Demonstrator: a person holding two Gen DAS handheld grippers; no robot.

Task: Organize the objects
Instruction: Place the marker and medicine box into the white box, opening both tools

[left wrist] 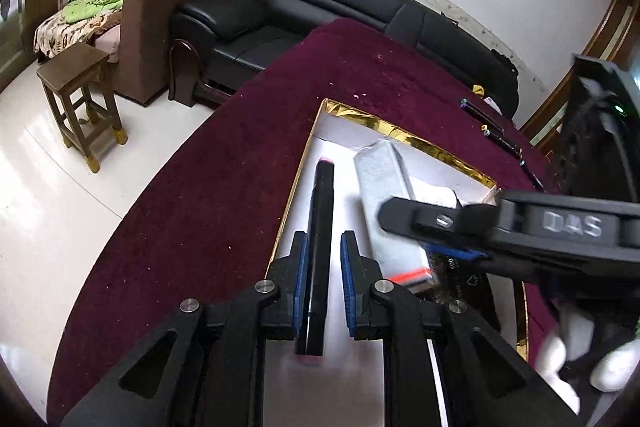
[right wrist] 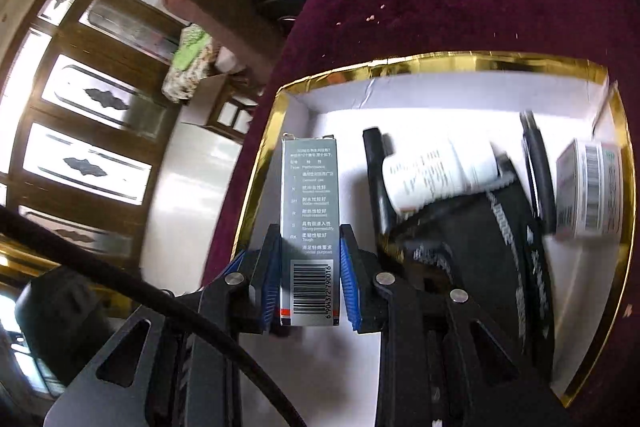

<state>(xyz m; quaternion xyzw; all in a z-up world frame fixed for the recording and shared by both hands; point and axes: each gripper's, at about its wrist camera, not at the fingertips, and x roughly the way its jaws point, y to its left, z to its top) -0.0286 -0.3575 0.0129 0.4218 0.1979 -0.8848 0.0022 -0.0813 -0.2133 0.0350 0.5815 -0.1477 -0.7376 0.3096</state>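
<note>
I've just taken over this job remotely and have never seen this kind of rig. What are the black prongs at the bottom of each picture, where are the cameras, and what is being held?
The prongs are hand-held two-finger grippers with blue pads; a person carries one in each hand. Each picture comes from a fisheye camera on one gripper, looking forward along its fingers.

Left wrist view: the left gripper straddles a slim black case inside a gold-rimmed white box on a maroon tablecloth. A gap shows on one side, so it looks open. The right gripper crosses in from the right, holding a grey carton.

Right wrist view: the right gripper is closed on that grey carton, with a barcode. A white bottle and a small barcoded box also lie in the box.
</note>
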